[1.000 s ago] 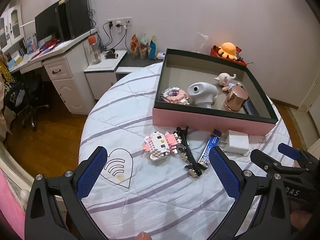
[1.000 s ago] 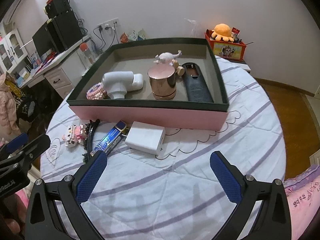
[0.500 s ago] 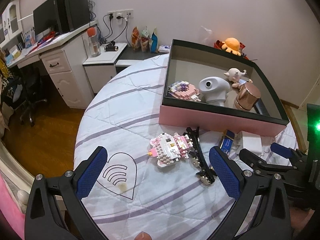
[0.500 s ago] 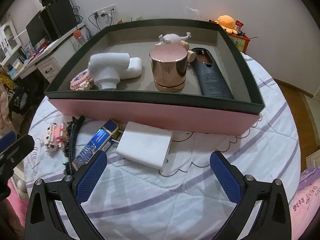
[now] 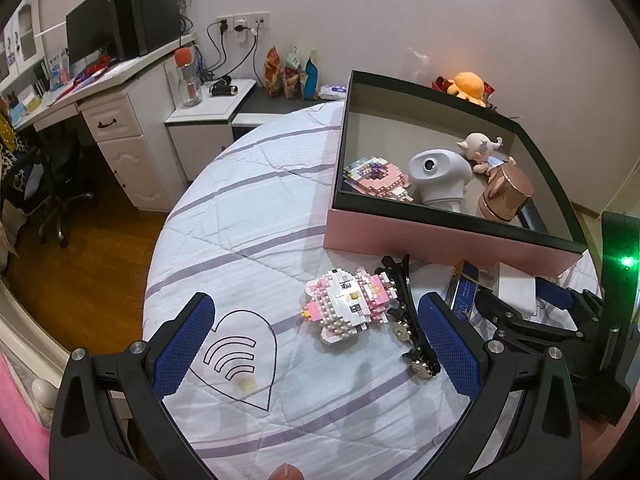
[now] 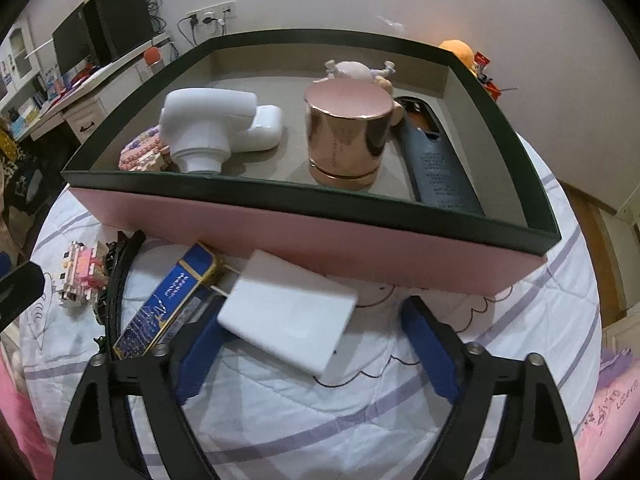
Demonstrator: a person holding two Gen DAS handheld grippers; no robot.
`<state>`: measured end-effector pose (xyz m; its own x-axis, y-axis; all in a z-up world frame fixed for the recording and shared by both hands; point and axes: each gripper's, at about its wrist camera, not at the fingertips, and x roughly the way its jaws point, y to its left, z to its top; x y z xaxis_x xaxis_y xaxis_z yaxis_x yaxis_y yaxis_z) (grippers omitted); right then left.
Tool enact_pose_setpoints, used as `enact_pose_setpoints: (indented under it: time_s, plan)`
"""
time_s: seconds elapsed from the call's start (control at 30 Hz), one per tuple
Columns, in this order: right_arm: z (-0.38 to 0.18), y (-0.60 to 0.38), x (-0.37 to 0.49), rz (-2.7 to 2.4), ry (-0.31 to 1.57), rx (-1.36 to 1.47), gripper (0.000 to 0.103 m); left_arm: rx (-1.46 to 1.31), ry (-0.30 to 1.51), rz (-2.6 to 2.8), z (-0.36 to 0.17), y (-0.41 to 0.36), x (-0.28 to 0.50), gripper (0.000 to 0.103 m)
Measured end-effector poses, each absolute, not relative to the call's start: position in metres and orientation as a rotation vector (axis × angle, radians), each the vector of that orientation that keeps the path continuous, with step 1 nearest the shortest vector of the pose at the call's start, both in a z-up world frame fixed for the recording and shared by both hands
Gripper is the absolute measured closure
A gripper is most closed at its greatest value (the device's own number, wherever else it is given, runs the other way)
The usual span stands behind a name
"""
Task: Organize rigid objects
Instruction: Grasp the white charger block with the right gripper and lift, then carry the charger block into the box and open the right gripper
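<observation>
The right tongs (image 6: 310, 344) straddle a white slab-shaped block (image 6: 288, 316) on the quilted round surface (image 6: 280, 432), just in front of the pink wall of the storage box (image 6: 304, 236). Their jaws have just been closing around the block, but the blue pads do not yet visibly press on it, so nothing is held. The left tongs (image 5: 316, 344) hang released and empty over a pink-and-white brick-built cat figure (image 5: 348, 304), with a black hair clip (image 5: 404, 312) lying against the figure's far side.

The white block looks stiff, smooth and likely slippery, and moderately light. A grip across its two long flat edges, near the middle, seems safest, since a hold on a corner could let it swivel. It lies at an angle to the jaws, so squaring up first would help. The brick figure appears rigid yet liable to shed pieces if squeezed hard.

A blue-and-gold flat case (image 6: 168, 300) lies just beside the block's left edge, leaving little room for that pad. The box wall stands close behind, so the block probably needs a clear lift before crossing the dark rim. Inside, a white handheld device (image 6: 204, 128), a rose-gold canister (image 6: 346, 132) and a dark remote (image 6: 436, 160) fill much of the floor. The open patch behind the white device looks the roomiest.
</observation>
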<state>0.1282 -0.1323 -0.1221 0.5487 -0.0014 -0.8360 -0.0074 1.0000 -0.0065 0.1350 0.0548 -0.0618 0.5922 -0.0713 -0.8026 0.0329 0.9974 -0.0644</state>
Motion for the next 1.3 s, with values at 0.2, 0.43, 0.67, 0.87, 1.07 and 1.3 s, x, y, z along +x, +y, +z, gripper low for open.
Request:
enact_pose_setpoints:
  time_s: [0.2, 0.43, 0.67, 0.87, 1.07, 1.3]
  plan:
    - [-0.119, -0.138, 0.126, 0.028, 0.976, -0.012, 0.039, -0.035, 0.932, -0.065, -0.061, 0.049, 0.135, 0.0]
    - [-0.113, -0.147, 0.116, 0.05, 0.972, 0.022, 0.038, -0.033, 0.92, -0.067, -0.055, 0.043, 0.129, 0.0]
    - [-0.084, -0.156, 0.101, 0.06, 0.921, 0.043, 0.038, -0.027, 0.889, -0.082, -0.042, 0.036, 0.127, 0.0]
    - [-0.048, -0.162, 0.101, 0.073, 0.852, 0.057, 0.038, -0.02, 0.828, -0.087, -0.02, 0.03, 0.14, 0.0]
    - [-0.029, -0.174, 0.125, 0.034, 0.812, 0.044, 0.038, -0.017, 0.783, -0.084, -0.006, 0.022, 0.162, 0.0]
    - [-0.043, -0.191, 0.165, 0.003, 0.848, 0.032, 0.038, -0.008, 0.784, -0.081, -0.011, 0.01, 0.19, 0.0]
